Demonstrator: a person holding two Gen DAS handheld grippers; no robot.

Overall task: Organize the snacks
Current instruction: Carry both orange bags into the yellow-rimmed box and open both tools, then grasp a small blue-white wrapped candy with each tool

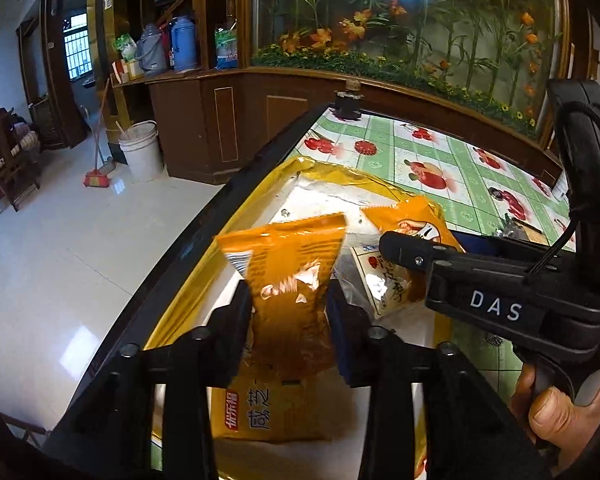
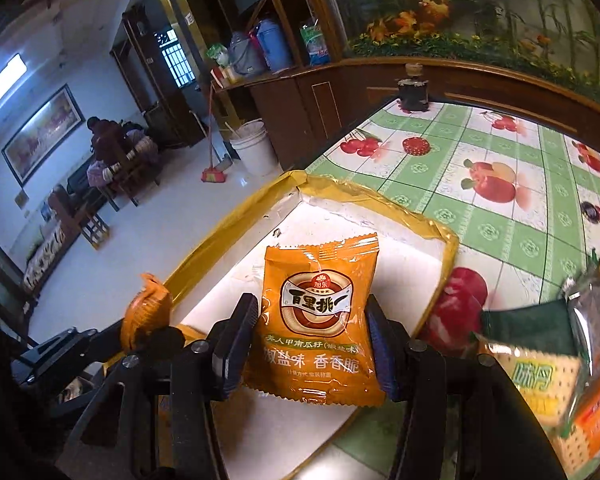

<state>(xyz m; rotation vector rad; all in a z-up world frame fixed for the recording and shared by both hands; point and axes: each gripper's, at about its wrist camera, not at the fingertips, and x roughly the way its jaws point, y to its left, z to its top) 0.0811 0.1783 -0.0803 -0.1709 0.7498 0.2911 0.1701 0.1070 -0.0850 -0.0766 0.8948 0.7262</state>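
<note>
Both my tools are over the yellow-rimmed tray (image 2: 380, 199), so the sorting is, I think, in the middle and not near the end. My left gripper (image 1: 290, 312) is clenched on an orange packet (image 1: 288, 276), which stands up between the pads and looks pinched at its waist. Below this gripper another orange packet (image 1: 260, 412) already lies in the tray, and a pale packet (image 1: 384, 284) lies just to its right. My right gripper (image 2: 310, 328) grasps a seed packet (image 2: 320, 312) by its two side edges, its face toward me, above the white tray floor. So two or three snacks are in and these two are not yet laid down. To the right of my right gripper a green cracker packet (image 2: 536, 372) and a silver packet (image 2: 590, 320) wait on the tablecloth (image 2: 500, 216), outside the tray.
</note>
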